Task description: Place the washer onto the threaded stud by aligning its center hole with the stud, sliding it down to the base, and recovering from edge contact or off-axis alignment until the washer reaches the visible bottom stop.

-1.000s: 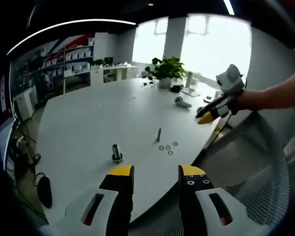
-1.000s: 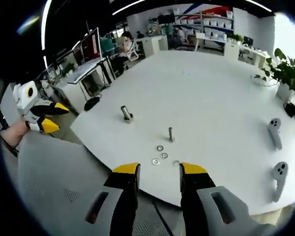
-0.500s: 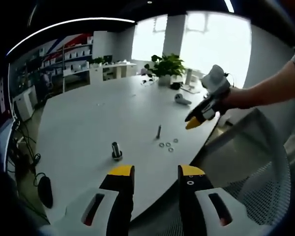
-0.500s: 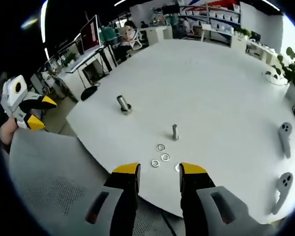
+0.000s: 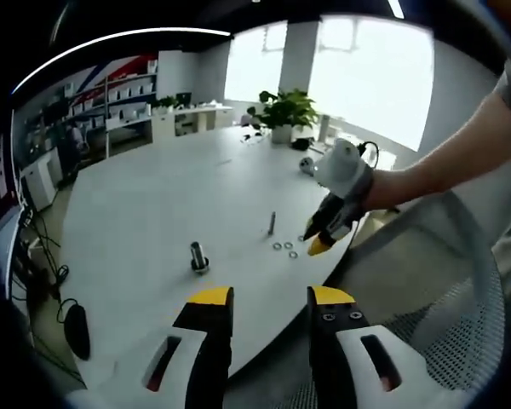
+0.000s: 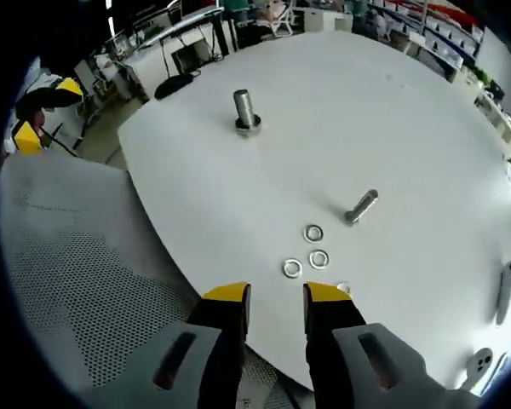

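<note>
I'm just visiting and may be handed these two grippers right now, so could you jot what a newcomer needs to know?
Left gripper: open, empty, held back from the table.
Right gripper: open, empty, low over the table's near edge, just short of the loose washers.
Things: three washers are in plain sight, with a fourth partly behind the right jaw. Small stud stands just past them; larger stud stands farther off.
Done: nothing picked up; no washer on the small stud.
Left: grip one washer, line its hole over the stud, slide it to the base.

The table is plain white. The washers near its edge are silver, the stud grey metal. Both grippers have yellow-tipped black jaws.
</note>
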A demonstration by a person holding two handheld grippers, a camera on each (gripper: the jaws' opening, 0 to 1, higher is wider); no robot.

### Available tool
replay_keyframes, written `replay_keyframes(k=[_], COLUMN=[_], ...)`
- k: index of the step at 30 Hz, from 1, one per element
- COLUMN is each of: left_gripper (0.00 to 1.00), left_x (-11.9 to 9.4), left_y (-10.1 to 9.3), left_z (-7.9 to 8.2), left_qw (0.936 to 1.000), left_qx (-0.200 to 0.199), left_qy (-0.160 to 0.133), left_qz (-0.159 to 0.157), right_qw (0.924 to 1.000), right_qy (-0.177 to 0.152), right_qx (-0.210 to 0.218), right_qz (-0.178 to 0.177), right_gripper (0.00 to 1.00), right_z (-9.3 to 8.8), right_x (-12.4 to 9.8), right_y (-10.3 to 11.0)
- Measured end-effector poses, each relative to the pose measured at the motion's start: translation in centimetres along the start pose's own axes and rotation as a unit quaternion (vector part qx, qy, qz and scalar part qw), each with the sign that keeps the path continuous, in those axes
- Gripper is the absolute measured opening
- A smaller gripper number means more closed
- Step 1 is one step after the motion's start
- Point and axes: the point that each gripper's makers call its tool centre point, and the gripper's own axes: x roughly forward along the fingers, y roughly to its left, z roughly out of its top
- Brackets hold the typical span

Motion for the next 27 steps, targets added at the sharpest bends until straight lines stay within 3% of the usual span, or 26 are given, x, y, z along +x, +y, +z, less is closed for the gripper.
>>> replay_keyframes(k=[2, 11, 14, 20, 27], left_gripper=[0.32, 0.32, 0.32, 0.32, 0.32], left_x=[0.1, 0.2, 0.2, 0.2, 0.3], left_y=[-0.1, -0.1, -0.2, -0.2, -0.3], left_z=[0.0, -0.3, -0.3, -0.3, -0.5], left_qw=[1.0000, 0.9999, 0.9999, 0.9999, 0.9998], left_qx=[0.002, 0.002, 0.004, 0.006, 0.005], left_qy=[0.003, 0.009, 0.011, 0.012, 0.015], left_qz=[-0.004, -0.005, -0.006, -0.007, -0.009], right_qw=[0.9991, 0.9997, 0.9988, 0.9988, 0.9961], right_qy=[0.021, 0.019, 0.036, 0.047, 0.067], right_qx=[-0.037, -0.011, -0.034, -0.017, -0.058], right_qz=[0.000, 0.003, 0.001, 0.006, 0.003], right_gripper=[0.26, 0.26, 0.26, 0.26, 0.26], right_z=[-0.4, 0.3, 0.2, 0.0, -0.7], right_x=[0.1, 0.8, 1.3, 1.7, 2.4], right_y=[-0.5, -1.3, -1.2, -1.1, -1.0])
